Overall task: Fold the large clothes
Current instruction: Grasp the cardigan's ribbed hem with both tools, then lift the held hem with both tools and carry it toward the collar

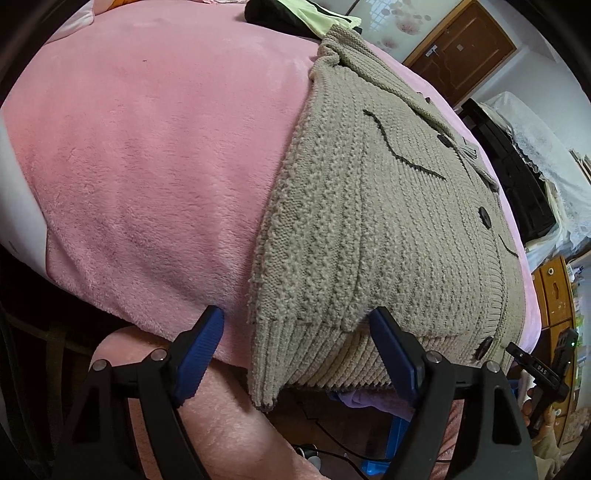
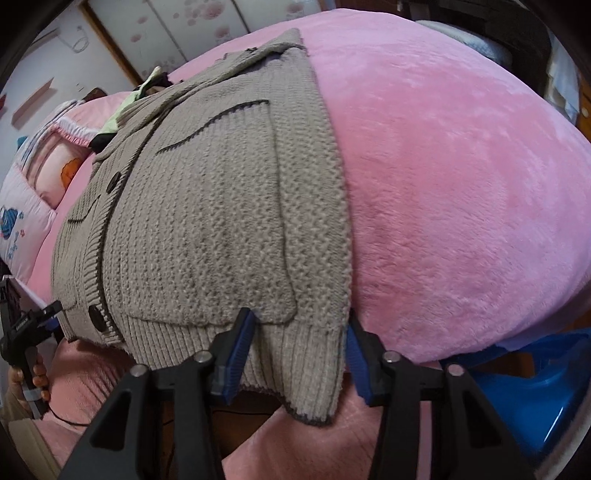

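Observation:
A beige knitted cardigan (image 1: 388, 221) (image 2: 207, 206) with dark buttons lies flat on the pink fleece blanket (image 1: 147, 166) (image 2: 461, 184). Its ribbed hem hangs over the near edge of the bed. My left gripper (image 1: 295, 328) is open and straddles one hem corner. Its left finger (image 1: 207, 332) rests on the blanket clear of the knit, and its right finger (image 1: 384, 332) sits at a fold. My right gripper (image 2: 299, 332) straddles the other hem corner with narrower jaws; the fabric between them lies flat and unpinched. Each gripper also appears at the edge of the other's view.
Dark and pale green clothes (image 1: 295, 14) lie at the far end of the bed, with patterned pillows (image 2: 33, 192) nearby. A blue plastic container (image 2: 535, 398) stands beside the bed. A wooden door (image 1: 461, 48) and dark furniture (image 1: 517, 184) stand beyond the bed. Cables run on the floor.

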Demonstrator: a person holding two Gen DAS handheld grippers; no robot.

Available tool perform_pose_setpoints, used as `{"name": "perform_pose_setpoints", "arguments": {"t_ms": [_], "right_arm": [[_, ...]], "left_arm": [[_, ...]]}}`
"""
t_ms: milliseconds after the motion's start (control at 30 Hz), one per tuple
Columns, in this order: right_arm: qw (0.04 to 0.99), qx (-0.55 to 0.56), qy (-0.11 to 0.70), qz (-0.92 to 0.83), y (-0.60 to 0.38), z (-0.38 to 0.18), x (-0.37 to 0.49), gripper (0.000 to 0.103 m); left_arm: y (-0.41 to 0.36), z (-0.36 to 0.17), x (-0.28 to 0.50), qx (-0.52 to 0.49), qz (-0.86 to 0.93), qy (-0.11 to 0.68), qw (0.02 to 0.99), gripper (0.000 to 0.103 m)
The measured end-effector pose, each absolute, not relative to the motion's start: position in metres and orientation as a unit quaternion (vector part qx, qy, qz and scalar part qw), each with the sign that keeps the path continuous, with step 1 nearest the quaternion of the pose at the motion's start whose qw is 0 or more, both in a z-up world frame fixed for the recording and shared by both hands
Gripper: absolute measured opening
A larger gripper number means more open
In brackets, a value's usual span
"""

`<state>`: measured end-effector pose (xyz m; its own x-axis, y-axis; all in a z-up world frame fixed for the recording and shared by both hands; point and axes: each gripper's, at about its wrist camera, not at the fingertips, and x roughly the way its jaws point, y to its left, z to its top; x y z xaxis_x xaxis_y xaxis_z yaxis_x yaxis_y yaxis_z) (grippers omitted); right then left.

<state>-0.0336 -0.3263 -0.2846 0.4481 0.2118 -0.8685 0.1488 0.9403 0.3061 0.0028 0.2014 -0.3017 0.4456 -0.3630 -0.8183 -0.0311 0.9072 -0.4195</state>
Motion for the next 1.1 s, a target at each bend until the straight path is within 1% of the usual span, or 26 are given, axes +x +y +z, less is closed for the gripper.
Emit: {"name": "perform_pose_setpoints", "arguments": {"t_ms": [33, 67, 100, 233, 300, 467, 500, 533, 567, 600, 633, 800, 933, 1000, 1100], "right_arm": [[0.834, 0.174, 0.524, 0.028, -0.326, -0.284, -0.034, 0.029], [0.833, 0.175, 0.523, 0.038, -0.324, -0.284, -0.033, 0.025], [0.835, 0.170, 0.522, 0.039, -0.322, -0.283, -0.033, 0.024], [0.835, 0.172, 0.521, 0.045, -0.323, -0.283, -0.034, 0.024], [0.833, 0.180, 0.521, 0.047, -0.324, -0.285, -0.034, 0.027], [0.830, 0.184, 0.524, 0.050, -0.327, -0.288, -0.032, 0.029], [0.830, 0.182, 0.524, 0.051, -0.326, -0.288, -0.032, 0.029], [0.831, 0.180, 0.524, 0.052, -0.325, -0.288, -0.032, 0.026], [0.831, 0.181, 0.524, 0.053, -0.325, -0.288, -0.032, 0.021], [0.830, 0.183, 0.525, 0.055, -0.325, -0.287, -0.031, 0.017], [0.829, 0.185, 0.525, 0.058, -0.326, -0.286, -0.031, 0.014], [0.844, 0.155, 0.508, 0.076, -0.316, -0.260, -0.037, 0.011], [0.863, 0.169, 0.464, 0.105, -0.319, -0.218, -0.040, 0.011], [0.873, 0.185, 0.436, 0.114, -0.322, -0.193, -0.038, 0.011], [0.891, 0.207, 0.387, 0.122, -0.329, -0.154, -0.030, 0.011]], "left_arm": [[0.200, -0.301, 0.002, -0.188, -0.107, 0.515, 0.829, 0.068], [0.199, -0.299, 0.002, -0.187, -0.116, 0.514, 0.829, 0.055], [0.195, -0.299, 0.003, -0.182, -0.124, 0.516, 0.828, 0.050], [0.190, -0.298, 0.004, -0.171, -0.120, 0.520, 0.828, 0.051], [0.188, -0.299, 0.006, -0.172, -0.122, 0.523, 0.826, 0.058], [0.171, -0.297, 0.010, -0.137, -0.119, 0.530, 0.828, 0.069], [0.167, -0.296, 0.010, -0.128, -0.116, 0.531, 0.829, 0.069], [0.164, -0.295, 0.010, -0.120, -0.109, 0.532, 0.831, 0.068], [0.161, -0.295, 0.010, -0.116, -0.108, 0.532, 0.832, 0.054], [0.158, -0.293, 0.011, -0.118, -0.114, 0.535, 0.829, 0.025], [0.156, -0.291, 0.012, -0.127, -0.124, 0.542, 0.822, 0.015], [0.157, -0.268, 0.010, -0.169, -0.140, 0.545, 0.809, 0.011], [0.162, -0.237, 0.006, -0.200, -0.158, 0.529, 0.809, 0.011], [0.167, -0.219, 0.009, -0.235, -0.162, 0.514, 0.809, 0.011], [0.179, -0.183, 0.016, -0.300, -0.177, 0.467, 0.813, 0.011]]}}
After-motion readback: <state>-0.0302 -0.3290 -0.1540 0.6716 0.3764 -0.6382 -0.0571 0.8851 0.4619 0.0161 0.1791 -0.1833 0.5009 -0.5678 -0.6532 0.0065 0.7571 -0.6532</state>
